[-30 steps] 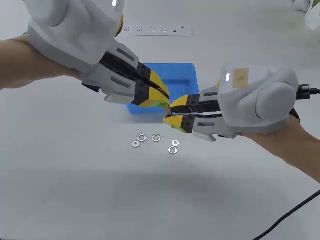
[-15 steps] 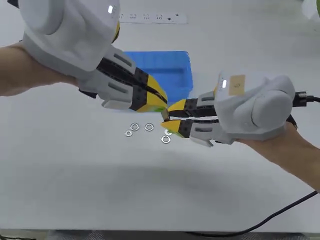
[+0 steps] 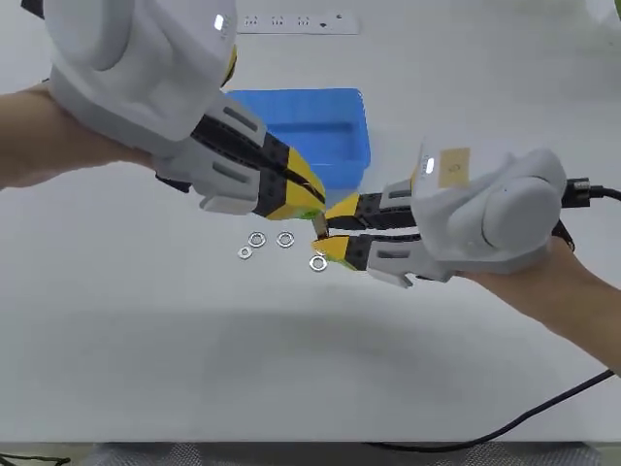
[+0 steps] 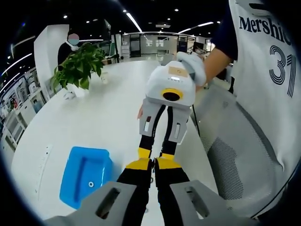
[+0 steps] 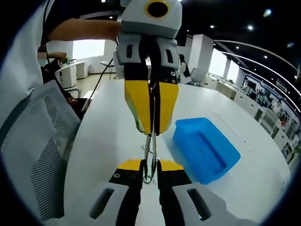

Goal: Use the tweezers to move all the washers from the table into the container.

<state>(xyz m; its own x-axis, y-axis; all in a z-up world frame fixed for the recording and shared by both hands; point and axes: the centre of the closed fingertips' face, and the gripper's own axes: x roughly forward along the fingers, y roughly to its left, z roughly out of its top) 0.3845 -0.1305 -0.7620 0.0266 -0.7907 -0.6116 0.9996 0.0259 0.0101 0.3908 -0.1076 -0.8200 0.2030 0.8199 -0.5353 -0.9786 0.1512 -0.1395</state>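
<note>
The tweezers [image 5: 150,149], clenched by the left gripper [image 5: 151,131] and squeezed between the right gripper's [image 5: 150,165] jaws, are aimed lengthwise at a washer [image 3: 318,263] lying on the table [image 3: 146,340] near the container [image 3: 291,94].

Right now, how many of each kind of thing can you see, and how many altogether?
Washers in sight on the table: 4
Blue container: 1
Tweezers: 1
Tools, the left tool and the right tool: 2
Power strip: 1
Total: 9
</note>
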